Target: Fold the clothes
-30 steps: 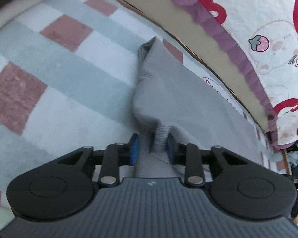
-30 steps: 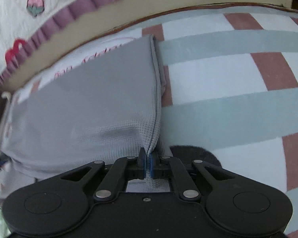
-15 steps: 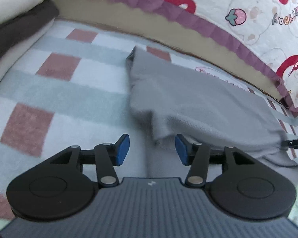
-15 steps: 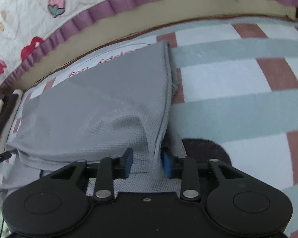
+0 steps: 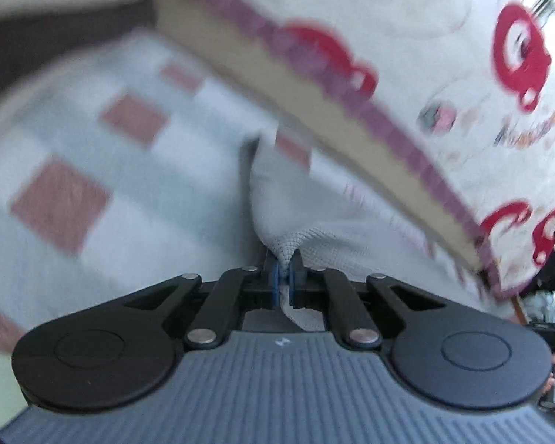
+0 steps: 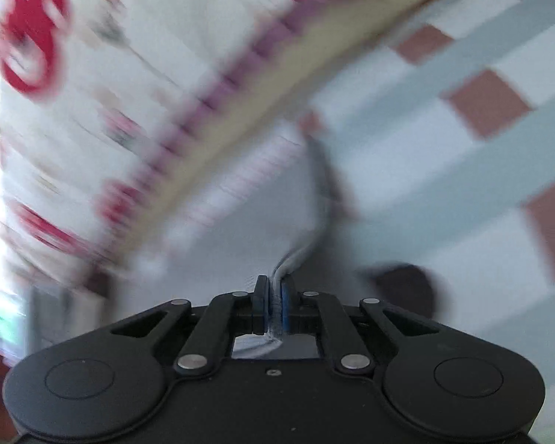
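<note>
Left gripper (image 5: 284, 282) and right gripper (image 6: 274, 305) both clenched on grey knit garment (image 5: 296, 218), frame centre. I lift evenly, keep edge taut over checked blanket (image 5: 92, 170).

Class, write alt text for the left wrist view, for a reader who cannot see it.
The left gripper, black with blue pads, is shut on a bunched edge of a grey knitted garment lying on a pale blue, white and pink checked blanket. Behind runs a white quilt with red prints and a purple frill; the picture is motion-blurred.
</note>
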